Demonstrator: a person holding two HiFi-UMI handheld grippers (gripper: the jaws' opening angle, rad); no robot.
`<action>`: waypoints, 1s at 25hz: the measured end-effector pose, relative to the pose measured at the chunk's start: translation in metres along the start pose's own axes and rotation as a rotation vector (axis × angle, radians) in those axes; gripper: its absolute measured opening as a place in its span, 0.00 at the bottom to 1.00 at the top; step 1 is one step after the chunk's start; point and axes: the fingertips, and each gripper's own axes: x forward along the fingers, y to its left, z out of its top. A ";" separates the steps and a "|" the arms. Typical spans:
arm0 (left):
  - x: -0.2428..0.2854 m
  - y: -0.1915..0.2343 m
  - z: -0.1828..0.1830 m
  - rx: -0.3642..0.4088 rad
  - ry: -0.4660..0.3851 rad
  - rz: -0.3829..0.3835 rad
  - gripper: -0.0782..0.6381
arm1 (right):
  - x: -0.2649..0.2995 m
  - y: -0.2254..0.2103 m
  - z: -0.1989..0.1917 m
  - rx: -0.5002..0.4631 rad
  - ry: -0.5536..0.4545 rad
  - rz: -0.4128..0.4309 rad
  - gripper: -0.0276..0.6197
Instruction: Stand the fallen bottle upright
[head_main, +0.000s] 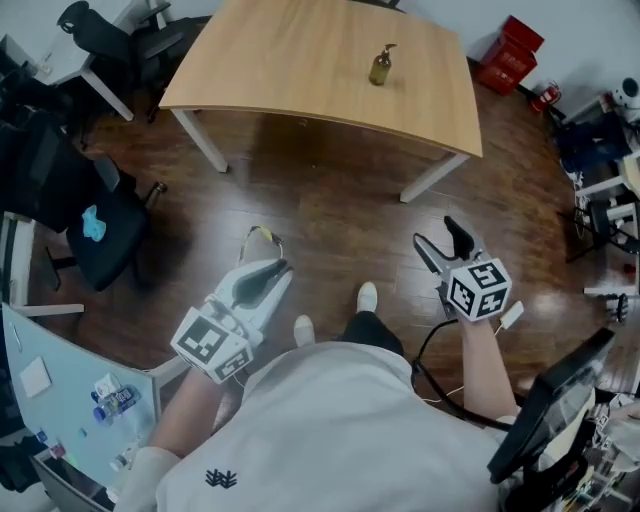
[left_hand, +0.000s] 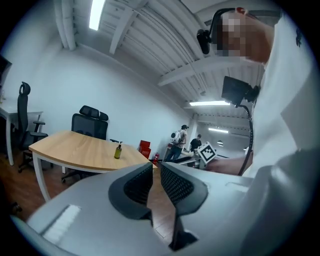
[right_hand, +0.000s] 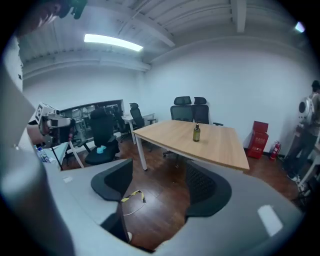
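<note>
An olive-green pump bottle (head_main: 381, 65) stands upright on the far part of the wooden table (head_main: 300, 60). It also shows small and upright in the left gripper view (left_hand: 118, 150) and the right gripper view (right_hand: 196, 133). Both grippers hang over the dark wood floor, well short of the table. My left gripper (head_main: 282, 268) is shut, its ribbed pads nearly meeting with nothing between them (left_hand: 156, 167). My right gripper (head_main: 435, 232) stands wide open and empty (right_hand: 157, 175); only floor shows between its pads.
A yellow-and-black cable loop (head_main: 262, 235) lies on the floor ahead of the left gripper. A black office chair (head_main: 105, 235) with a blue item stands at the left. Red crates (head_main: 510, 50) sit beyond the table's right end. The person's shoes (head_main: 367, 296) are between the grippers.
</note>
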 end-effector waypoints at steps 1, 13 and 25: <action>-0.006 -0.008 -0.006 0.006 0.002 -0.009 0.18 | -0.018 0.014 -0.010 0.006 0.004 0.004 0.57; -0.013 -0.154 -0.054 0.091 0.028 -0.108 0.18 | -0.207 0.088 -0.079 0.060 -0.148 0.019 0.56; -0.055 -0.289 -0.109 0.106 0.054 -0.099 0.18 | -0.321 0.123 -0.161 0.037 -0.168 0.019 0.54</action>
